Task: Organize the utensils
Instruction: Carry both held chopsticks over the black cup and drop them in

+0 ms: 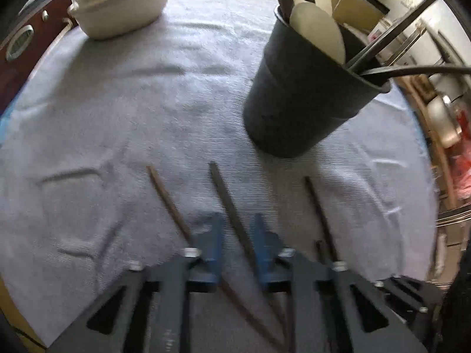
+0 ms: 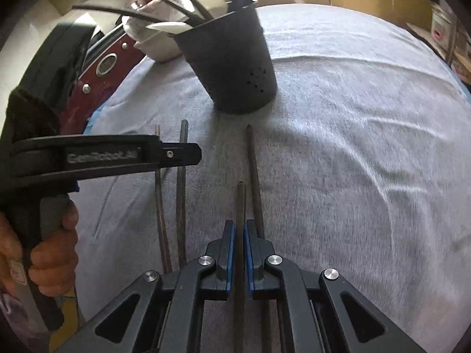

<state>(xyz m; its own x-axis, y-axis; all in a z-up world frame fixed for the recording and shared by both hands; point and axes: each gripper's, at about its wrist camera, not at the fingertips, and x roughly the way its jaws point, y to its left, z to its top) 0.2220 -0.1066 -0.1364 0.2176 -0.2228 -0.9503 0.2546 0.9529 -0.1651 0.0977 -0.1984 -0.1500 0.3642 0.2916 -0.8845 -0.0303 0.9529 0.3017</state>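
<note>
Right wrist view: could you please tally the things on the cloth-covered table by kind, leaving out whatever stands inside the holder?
Brown chopsticks: 4
Dark utensil holder: 1
White bowl: 1
Total: 6

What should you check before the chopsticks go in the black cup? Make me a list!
1. Right gripper closed on a chopstick: ok, pads nearly together around it.
2. Left gripper straddling a chopstick: ok, jaws open, not yet gripping.
3. Utensil holder upright on the grey towel: ok.
4. Room left in the holder: cannot tell, spoons and handles crowd its mouth.
5. Right chopstick lifted off the towel: cannot tell.
6. Other chopsticks lying apart: ok.
</note>
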